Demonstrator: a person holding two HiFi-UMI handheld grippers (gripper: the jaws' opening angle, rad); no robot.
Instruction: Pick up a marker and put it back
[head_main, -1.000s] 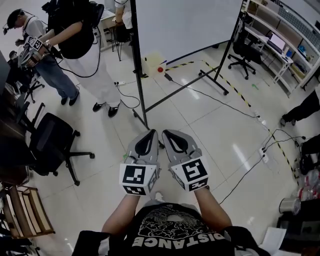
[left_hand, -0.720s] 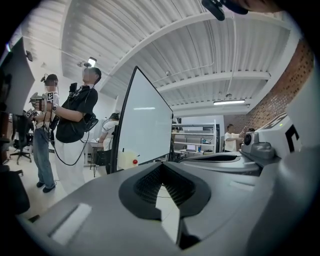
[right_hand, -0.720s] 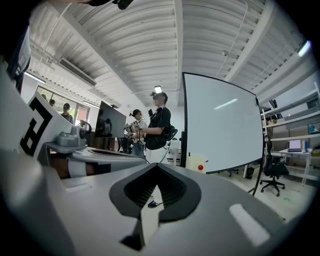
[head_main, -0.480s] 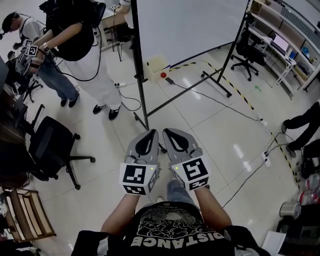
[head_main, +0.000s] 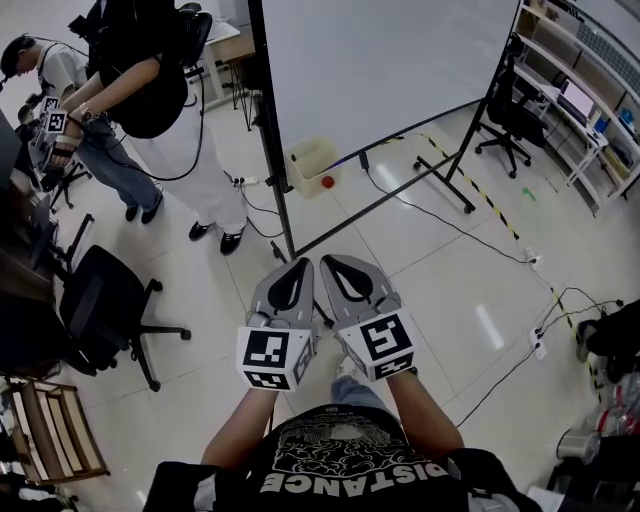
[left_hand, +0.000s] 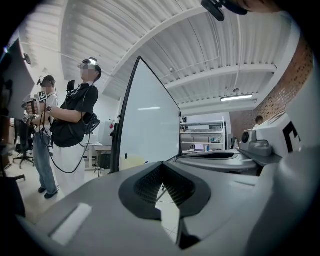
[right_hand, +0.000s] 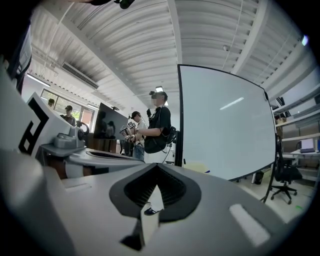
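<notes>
Holding left gripper (head_main: 302, 263), right gripper (head_main: 327, 260) closed; ceiling (left_hand: 150, 35) only in gripper views.

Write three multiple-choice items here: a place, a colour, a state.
1. Where is the pale box?
A. on the floor by the whiteboard
B. on a shelf
C. in a person's hands
2. The small round thing beside it is:
A. blue
B. red
C. green
3. The left gripper and right gripper are:
A. wide apart
B. shut on a marker
C. shut, empty
Key: 1 A, it sits on the tiles at the board's foot; 2 B, plainly red; 3 C, each pair of tips meets, nothing between.
</notes>
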